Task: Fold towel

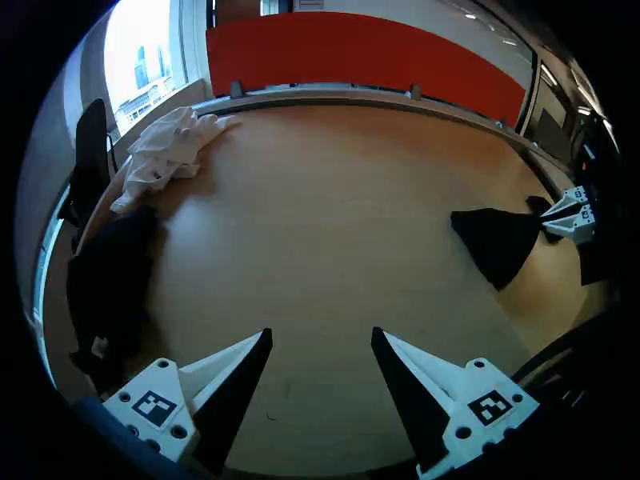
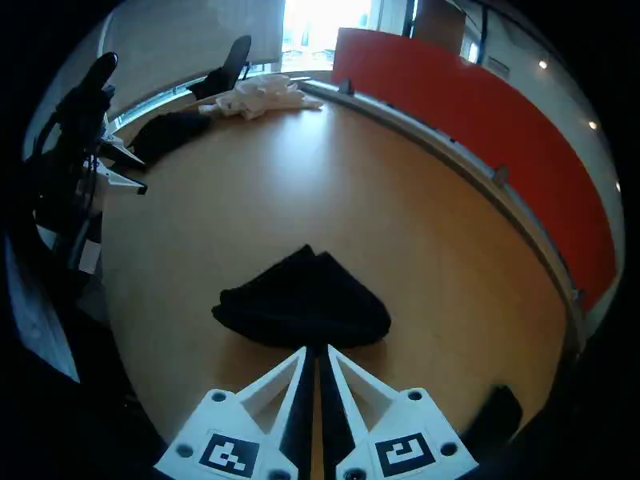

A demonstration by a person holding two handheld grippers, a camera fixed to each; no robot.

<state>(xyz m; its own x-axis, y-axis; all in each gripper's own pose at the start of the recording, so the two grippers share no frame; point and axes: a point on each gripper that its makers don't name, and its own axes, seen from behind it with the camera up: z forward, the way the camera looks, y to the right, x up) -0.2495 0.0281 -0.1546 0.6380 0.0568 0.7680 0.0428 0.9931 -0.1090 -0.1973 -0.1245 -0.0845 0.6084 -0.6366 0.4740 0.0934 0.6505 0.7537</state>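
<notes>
The black towel (image 2: 308, 308) lies bunched by the near edge of the table (image 2: 336, 184), its long side running across the right hand-held gripper (image 2: 318, 350), whose fingers are closed on its nearest hem and appear to pinch it. The left hand-held gripper (image 1: 320, 332) hangs spread wide over bare table, well apart from the towel, so the right is far nearer.

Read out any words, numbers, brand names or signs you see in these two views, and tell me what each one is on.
No words or numbers can be read.
On the left gripper: black-and-white square markers, patterns only, no letters.
On the right gripper: coded squares of the same kind, no letters.
On the black towel, white cloth and red partition: no print visible.
</notes>
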